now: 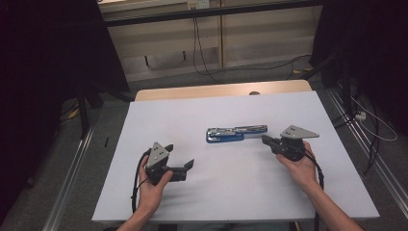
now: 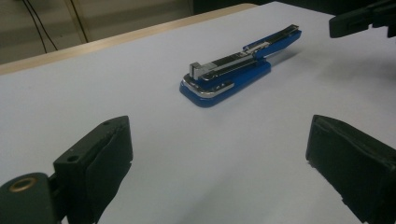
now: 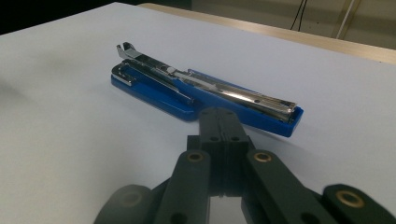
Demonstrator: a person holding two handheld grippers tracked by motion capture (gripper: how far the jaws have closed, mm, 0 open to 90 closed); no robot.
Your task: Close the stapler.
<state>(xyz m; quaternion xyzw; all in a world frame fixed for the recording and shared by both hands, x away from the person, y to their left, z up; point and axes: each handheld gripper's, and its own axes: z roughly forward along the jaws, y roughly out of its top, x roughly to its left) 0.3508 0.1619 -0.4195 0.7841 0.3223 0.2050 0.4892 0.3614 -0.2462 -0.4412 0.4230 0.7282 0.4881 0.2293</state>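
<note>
No legible text, label, brand, number or sign in any of the three views. The blue stapler shows bare metal and plastic, with no marking that can be read in the high view or in either close view. The white tabletop and the grey plates on the two hand-held tools carry no readable print either.
</note>
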